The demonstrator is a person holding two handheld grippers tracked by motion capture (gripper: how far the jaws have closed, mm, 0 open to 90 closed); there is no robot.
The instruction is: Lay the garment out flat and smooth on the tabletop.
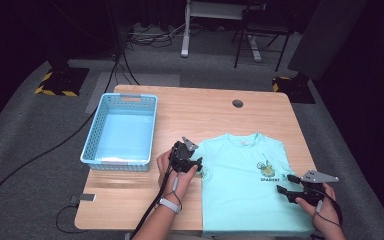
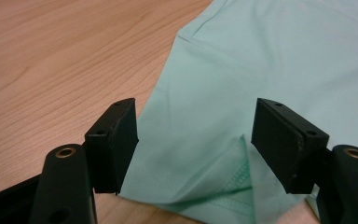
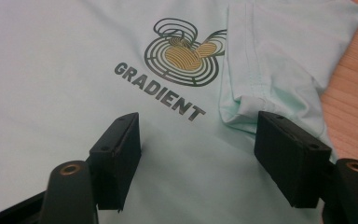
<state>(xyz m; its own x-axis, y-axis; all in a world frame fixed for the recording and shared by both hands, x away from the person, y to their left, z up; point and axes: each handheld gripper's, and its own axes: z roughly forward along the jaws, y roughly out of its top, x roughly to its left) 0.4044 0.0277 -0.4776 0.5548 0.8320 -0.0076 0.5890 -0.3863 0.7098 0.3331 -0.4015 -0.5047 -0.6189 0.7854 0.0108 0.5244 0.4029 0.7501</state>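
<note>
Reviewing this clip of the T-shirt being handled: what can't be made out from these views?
- High view: the T-shirt's hem runs off the bottom edge.
- High view: the neck label is too small to read.
- High view: the left gripper's jaw tips are hidden by its body and the hand.
- Left gripper view: the sleeve underside is folded under.
- High view: the basket's near inner wall is hidden by its rim.

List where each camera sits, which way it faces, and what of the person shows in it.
High view: fixed above the person's side, looking forward and down on the table, blue basket and T-shirt; both forearms and hands show.
Left gripper view: rides the left tongs, looking along open jaws at the shirt's sleeve by the wood.
Right gripper view: rides the right tongs, open over the GRADIENT print.
Shared: all three views show the same shirt.
</note>
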